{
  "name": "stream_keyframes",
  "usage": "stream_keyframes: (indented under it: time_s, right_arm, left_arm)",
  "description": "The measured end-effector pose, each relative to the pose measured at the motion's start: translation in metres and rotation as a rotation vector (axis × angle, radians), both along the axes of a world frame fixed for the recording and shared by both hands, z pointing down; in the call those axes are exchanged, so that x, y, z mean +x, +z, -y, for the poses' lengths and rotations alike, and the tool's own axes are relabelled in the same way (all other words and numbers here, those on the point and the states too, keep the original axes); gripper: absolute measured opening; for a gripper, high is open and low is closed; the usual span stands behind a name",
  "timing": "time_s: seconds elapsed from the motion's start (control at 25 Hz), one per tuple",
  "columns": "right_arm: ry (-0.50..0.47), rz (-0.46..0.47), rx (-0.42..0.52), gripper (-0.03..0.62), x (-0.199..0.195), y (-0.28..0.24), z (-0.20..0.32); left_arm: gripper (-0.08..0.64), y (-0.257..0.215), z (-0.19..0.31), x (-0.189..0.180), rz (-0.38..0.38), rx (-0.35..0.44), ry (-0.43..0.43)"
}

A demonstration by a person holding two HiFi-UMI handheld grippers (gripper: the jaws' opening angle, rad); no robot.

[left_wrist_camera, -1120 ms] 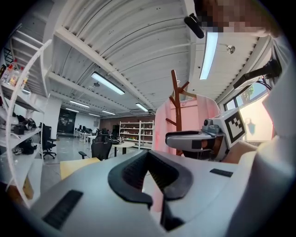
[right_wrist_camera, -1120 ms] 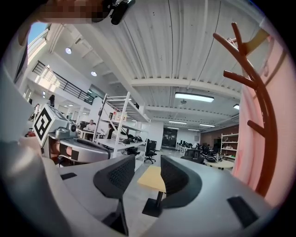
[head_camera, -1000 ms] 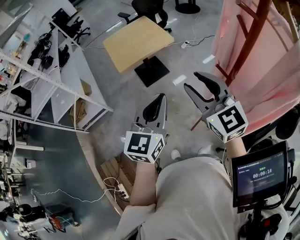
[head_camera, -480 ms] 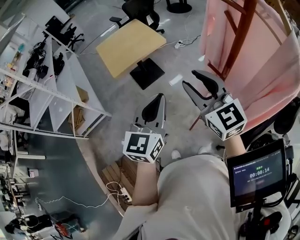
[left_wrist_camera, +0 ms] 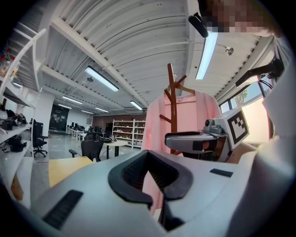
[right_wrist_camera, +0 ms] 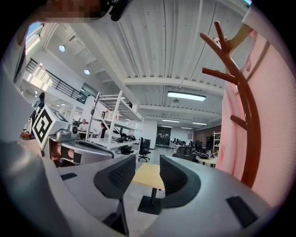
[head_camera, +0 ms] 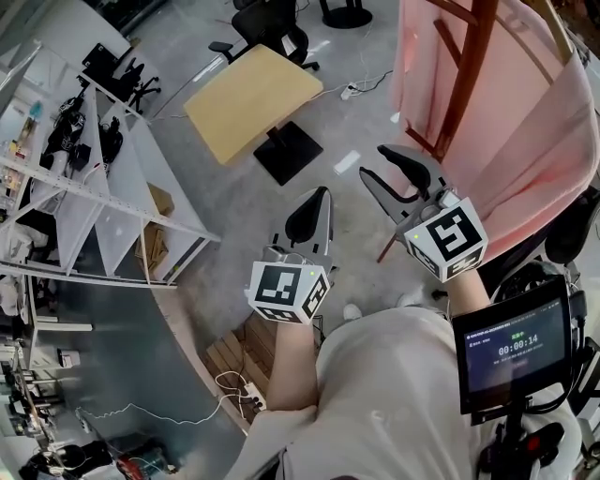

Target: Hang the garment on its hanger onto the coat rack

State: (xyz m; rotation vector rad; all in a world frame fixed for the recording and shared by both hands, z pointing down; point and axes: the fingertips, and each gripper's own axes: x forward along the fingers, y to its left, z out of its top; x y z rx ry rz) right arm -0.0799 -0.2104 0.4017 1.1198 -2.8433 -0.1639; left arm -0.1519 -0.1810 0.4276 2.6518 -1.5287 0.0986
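A pink garment hangs on a light wooden hanger from the top of a red-brown coat rack at the upper right. My right gripper is open and empty, just left of the rack's pole and the cloth, not touching them. My left gripper is shut on nothing, lower and further left, over the floor. In the left gripper view the garment and rack stand ahead, behind the right gripper. In the right gripper view the rack rises along the right edge.
A yellow table on a black foot stands ahead, with an office chair behind it. White shelving fills the left. A wooden pallet with a power strip lies by my feet. A chest-mounted screen sits at lower right.
The view has drifted so that the rack and garment sit a little closer to the right gripper. Both grippers keep their states; the left one has hardly moved.
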Motion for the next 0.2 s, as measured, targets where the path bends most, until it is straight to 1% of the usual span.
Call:
stream_keyframes:
  time_s: [0.2]
  right_arm:
    - [0.003, -0.009, 0.003, 0.173, -0.0021, -0.0016, 0.0018]
  left_arm:
    - [0.005, -0.0031, 0.0029, 0.0012, 0.0, -0.003, 0.01]
